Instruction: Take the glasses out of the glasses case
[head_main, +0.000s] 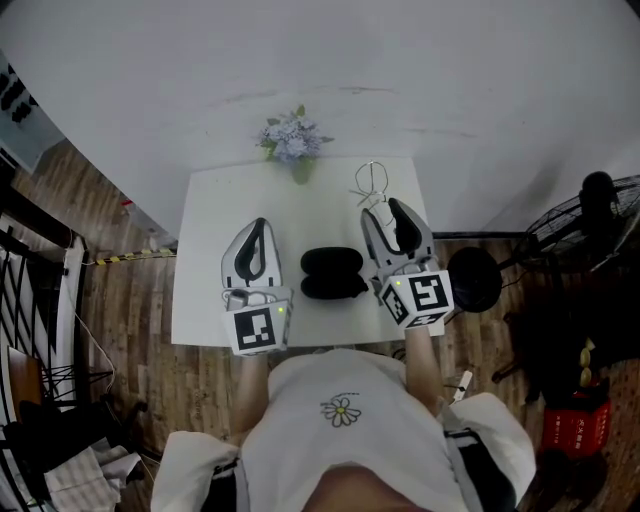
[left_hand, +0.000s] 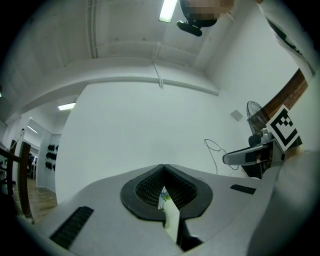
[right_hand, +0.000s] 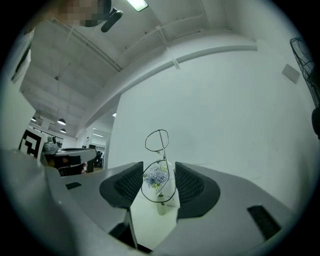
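The black glasses case (head_main: 333, 273) lies in the middle of the white table (head_main: 210, 260), its two halves showing one behind the other. The thin wire-framed glasses (head_main: 372, 185) stand up from the tips of my right gripper (head_main: 388, 212), right of the case. In the right gripper view one lens ring of the glasses (right_hand: 159, 165) spans the gap between the two pads and the other ring rises above them; my right gripper (right_hand: 159, 182) is shut on them. My left gripper (head_main: 258, 228) hovers left of the case, shut with nothing in it (left_hand: 163, 167).
A small vase of pale blue flowers (head_main: 295, 145) stands at the table's far edge, against the white wall. A black fan (head_main: 600, 200) and a round black stool (head_main: 472, 280) stand on the wooden floor to the right. The person's torso is at the table's near edge.
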